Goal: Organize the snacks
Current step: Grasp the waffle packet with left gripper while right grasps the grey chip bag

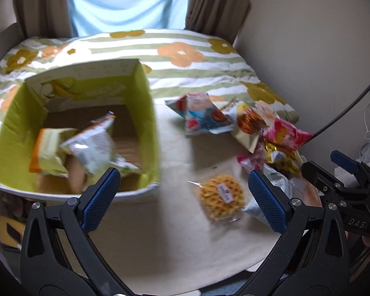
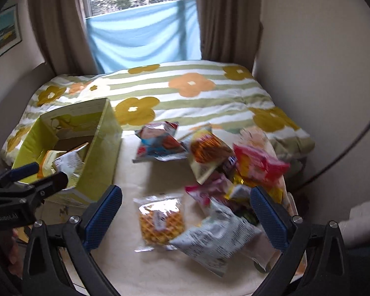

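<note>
A green cardboard box (image 1: pixel 148 113) stands open on the left of a cream table (image 1: pixel 165 234); it also shows in the right wrist view (image 2: pixel 103 148). A silver snack bag (image 1: pixel 91 145) and an orange-and-white bag (image 1: pixel 48 150) lie inside it. My left gripper (image 1: pixel 182 197) is open and empty, just right of the box's near corner. A wrapped waffle (image 1: pixel 222 197) lies between its fingers on the table. My right gripper (image 2: pixel 186 212) is open and empty above the waffle (image 2: pixel 161 222) and a silver-white bag (image 2: pixel 214 239). Loose snack bags (image 2: pixel 209 150) are piled to the right.
A flowered green-striped quilt (image 2: pixel 185 93) lies behind the table, under a curtained window (image 2: pixel 140 34). A wall (image 2: pixel 320 74) and a dark cable (image 2: pixel 352 145) are on the right. The other gripper shows at each view's edge: the right one (image 1: pixel 350 185) and the left one (image 2: pixel 22 187).
</note>
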Motion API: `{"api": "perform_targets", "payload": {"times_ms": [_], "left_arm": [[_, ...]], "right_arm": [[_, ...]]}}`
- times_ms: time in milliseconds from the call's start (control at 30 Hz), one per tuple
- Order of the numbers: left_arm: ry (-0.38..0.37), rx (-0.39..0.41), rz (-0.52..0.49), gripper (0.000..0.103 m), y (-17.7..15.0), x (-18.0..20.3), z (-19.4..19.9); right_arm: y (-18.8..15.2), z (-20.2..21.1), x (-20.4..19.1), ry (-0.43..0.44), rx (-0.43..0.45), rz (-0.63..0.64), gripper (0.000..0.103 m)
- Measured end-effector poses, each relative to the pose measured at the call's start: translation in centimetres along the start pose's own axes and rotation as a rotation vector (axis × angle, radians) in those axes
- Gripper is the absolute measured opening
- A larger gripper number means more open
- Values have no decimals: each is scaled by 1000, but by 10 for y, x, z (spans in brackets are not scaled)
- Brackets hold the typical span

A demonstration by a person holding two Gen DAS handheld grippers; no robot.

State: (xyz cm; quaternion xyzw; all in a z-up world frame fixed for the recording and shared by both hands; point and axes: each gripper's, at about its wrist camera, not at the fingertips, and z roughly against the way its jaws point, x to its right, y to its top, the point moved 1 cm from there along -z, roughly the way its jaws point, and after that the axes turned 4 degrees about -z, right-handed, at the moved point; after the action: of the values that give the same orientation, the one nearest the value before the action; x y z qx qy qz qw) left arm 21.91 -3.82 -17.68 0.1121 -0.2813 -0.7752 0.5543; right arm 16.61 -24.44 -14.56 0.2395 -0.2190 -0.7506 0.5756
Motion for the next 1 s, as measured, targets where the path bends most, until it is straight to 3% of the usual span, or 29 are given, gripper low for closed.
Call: {"api": "perform_targets", "payload": {"times_ms": [167, 533, 1000], "left_arm": [[10, -71, 4, 102, -13, 36, -31], [-38, -246, 174, 102, -36, 59, -110], [29, -413, 141, 102, -48, 72, -185]], "right_arm": [[-15, -16, 41, 18, -67, -75, 103], [-51, -52, 86, 73, -218, -208, 103], [-71, -76, 110, 58, -281, -315, 103]]}}
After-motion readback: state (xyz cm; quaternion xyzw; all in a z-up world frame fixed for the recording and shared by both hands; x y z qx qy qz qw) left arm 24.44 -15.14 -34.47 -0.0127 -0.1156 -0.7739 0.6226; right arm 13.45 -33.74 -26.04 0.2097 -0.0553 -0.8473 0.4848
